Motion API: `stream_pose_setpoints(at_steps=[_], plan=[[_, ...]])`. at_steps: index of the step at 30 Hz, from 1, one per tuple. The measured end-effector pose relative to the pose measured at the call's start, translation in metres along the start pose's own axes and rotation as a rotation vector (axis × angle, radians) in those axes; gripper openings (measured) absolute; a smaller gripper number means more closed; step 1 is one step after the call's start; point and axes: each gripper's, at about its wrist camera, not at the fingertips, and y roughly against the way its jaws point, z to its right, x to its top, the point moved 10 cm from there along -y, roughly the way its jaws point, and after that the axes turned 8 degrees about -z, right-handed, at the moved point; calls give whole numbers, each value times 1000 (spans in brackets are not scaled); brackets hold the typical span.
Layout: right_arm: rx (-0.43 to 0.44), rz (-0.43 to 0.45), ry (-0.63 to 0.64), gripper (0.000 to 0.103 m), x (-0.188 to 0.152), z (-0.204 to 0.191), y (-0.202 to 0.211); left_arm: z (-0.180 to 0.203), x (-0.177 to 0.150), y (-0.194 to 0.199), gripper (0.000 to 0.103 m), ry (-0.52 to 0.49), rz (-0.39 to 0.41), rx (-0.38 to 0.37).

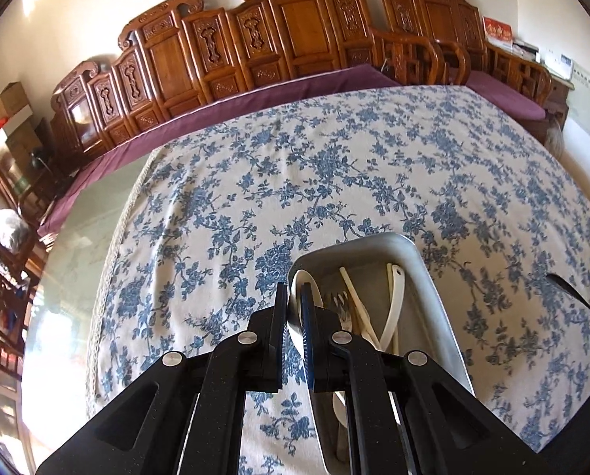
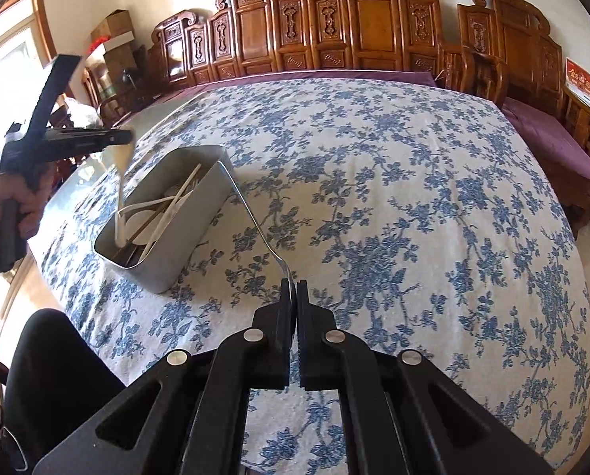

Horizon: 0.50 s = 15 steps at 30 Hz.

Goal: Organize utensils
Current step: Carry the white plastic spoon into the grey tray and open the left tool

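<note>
Your left gripper (image 1: 293,308) pinches the white spoon (image 2: 121,182), bowl up, handle tip inside the metal tray (image 2: 200,221). Your right gripper (image 2: 296,297) clamps a metal utensil (image 2: 255,221) whose far end nears the tray's rim; swing carelessly and it knocks the tray.

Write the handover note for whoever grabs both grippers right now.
Left gripper: shut on a white plastic spoon, bowl end pinched, handle tip down inside the rectangular metal tin.
Right gripper: shut on a slim metal utensil, its far end at the tin's rim.
Done: white utensils and chopsticks already lie in the tin.
Left: release both held pieces into the tin.
</note>
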Motion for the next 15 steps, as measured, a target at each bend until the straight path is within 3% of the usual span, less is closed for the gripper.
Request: stream_pose_setpoints(at_steps=[15], plan=[[32,-13,-14,3,15,-23,-16,16,13,-39,6,9,-17,-70]])
